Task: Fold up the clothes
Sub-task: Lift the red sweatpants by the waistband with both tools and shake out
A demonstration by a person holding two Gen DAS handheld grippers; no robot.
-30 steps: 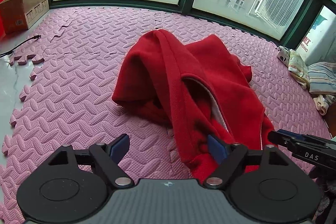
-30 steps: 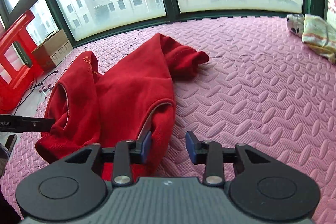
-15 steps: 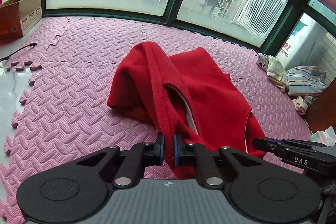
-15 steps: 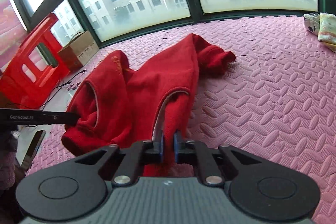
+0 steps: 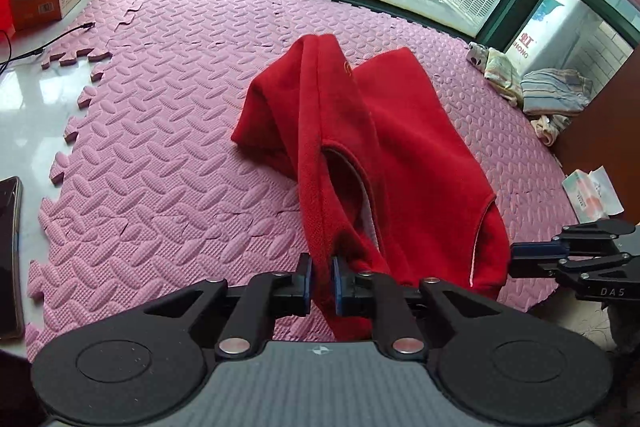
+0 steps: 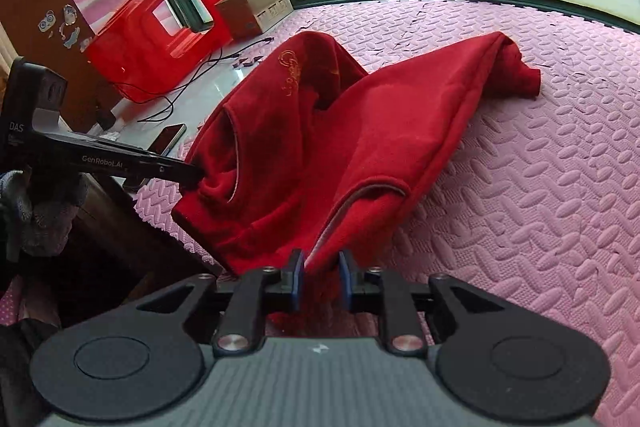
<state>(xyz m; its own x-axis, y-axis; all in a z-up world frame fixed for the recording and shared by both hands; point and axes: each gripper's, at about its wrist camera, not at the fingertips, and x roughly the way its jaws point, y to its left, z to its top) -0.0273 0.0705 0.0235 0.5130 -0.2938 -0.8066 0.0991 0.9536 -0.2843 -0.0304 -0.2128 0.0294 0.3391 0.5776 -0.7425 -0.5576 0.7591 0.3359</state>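
Pink foam mat (image 5: 168, 155) by windows; both grippers' jaws, opening, clamp red garment (image 5: 404, 147).

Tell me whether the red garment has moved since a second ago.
Yes. The red garment, pinched by both the left gripper and right gripper, now lies nearer the cardboard box and window.

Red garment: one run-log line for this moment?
stage: lifting | left hand-held gripper: clamping red garment, jaws opening | right hand-held gripper: same | far end: on pink mat
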